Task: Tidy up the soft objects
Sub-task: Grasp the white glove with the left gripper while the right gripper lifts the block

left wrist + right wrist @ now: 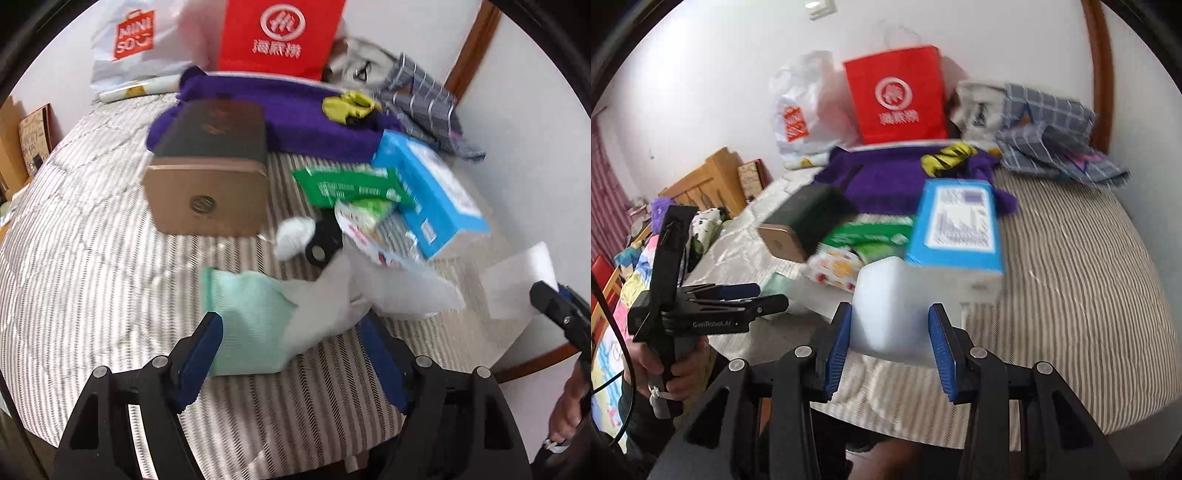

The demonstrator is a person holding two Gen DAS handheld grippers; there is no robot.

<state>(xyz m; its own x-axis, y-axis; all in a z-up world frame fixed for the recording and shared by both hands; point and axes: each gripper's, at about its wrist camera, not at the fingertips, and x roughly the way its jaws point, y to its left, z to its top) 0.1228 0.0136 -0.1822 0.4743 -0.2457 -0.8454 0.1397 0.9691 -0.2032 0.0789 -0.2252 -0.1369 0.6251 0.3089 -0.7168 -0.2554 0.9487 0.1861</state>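
right wrist view: the white tissue sheet (pixel 890 317), thin and limp, hangs pinched between the pads of the right gripper (pixel 891 343) above the striped bedspread (pixel 1071 266). the left gripper (pixel 291 354), tilted downward, has its jaws spread over a pale green cloth (pixel 247 317), pads clear of it.

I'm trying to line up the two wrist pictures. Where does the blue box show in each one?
Left wrist view: the blue box lies right of centre, tilted, on the pile of packets.
Right wrist view: the blue box sits at centre, just beyond the right gripper.
Shared landmark: the red paper bag standing at the wall behind.
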